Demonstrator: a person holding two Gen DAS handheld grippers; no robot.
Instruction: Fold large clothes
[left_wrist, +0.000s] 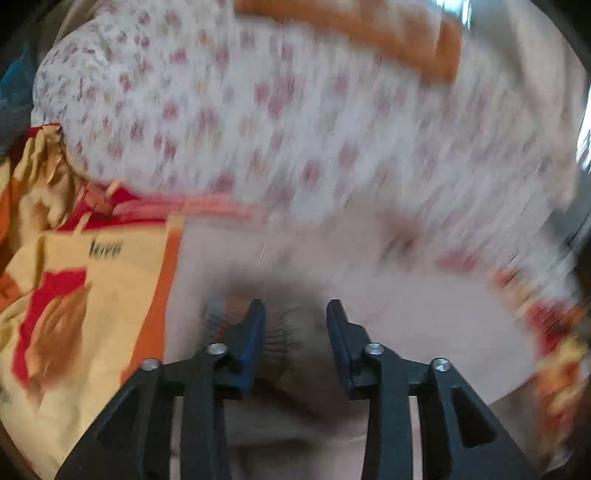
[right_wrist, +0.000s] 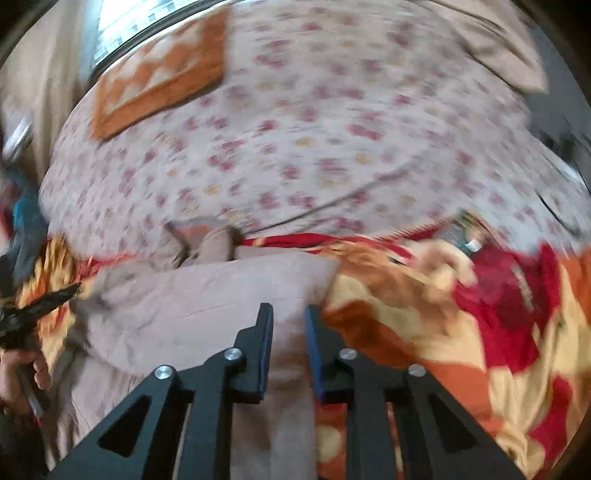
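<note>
Left gripper (left_wrist: 295, 308), jaws parted, holds nothing above the beige garment (left_wrist: 406, 295). Right gripper (right_wrist: 289, 314), jaws narrowly apart, straddles that garment (right_wrist: 207, 295); whether it pinches is unclear. The garment lies on a red-orange blanket (right_wrist: 480, 332) at the bed's near edge; floral sheet (right_wrist: 295, 147) beyond.

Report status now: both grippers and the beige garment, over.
Left gripper open, above beige garment. Right gripper open, garment between jaws. Red-orange blanket alongside.

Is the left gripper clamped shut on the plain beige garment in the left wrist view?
No. The left gripper has its jaws spread with an open gap, hovering over the plain beige garment without pinching it.
</note>
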